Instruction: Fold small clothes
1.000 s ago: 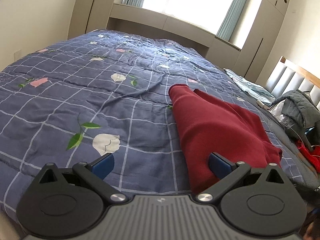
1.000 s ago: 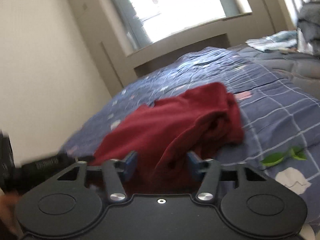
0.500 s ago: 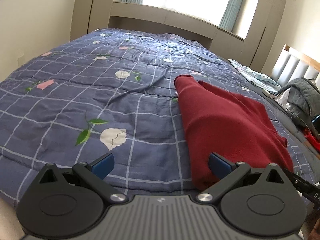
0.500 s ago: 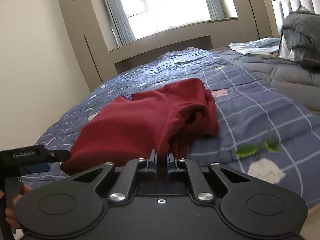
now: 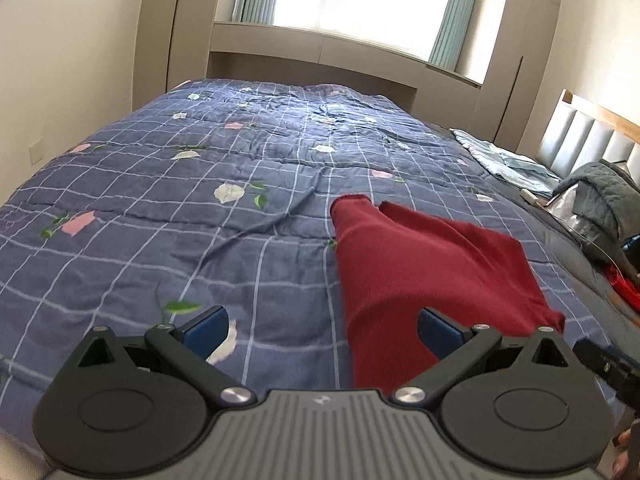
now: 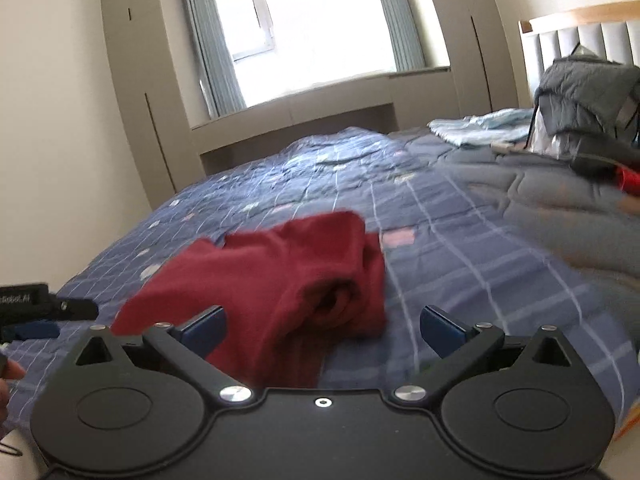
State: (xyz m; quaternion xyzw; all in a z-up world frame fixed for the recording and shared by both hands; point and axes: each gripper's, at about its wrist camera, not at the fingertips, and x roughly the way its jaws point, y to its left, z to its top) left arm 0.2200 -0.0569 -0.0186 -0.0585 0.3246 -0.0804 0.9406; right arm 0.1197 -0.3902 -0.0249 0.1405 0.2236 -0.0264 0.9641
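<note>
The right hand-held gripper (image 6: pixel 322 330) has its jaws opening, now spread wide; the near edge of the red garment (image 6: pixel 280 276) lies between the blue pads (image 6: pixel 204 326), but neither pad presses on it. The left hand-held gripper (image 5: pixel 322 330) is also wide open and holds nothing: its right pad sits just over the near corner of the garment (image 5: pixel 420 264), its left pad over bare quilt.

The garment lies folded in a loose bundle on the bed's blue checked quilt (image 5: pixel 200 208), near the front edge, with a narrow end pointing toward the window (image 5: pixel 360 0). In the right view its right side shows rolled layers.

Farther off, toward the padded headboard (image 5: pixel 592 140), lie a pale blue cloth (image 5: pixel 508 160), a grey jacket (image 5: pixel 608 196) and something small and red (image 5: pixel 622 284). Beige cupboards flank the window.
</note>
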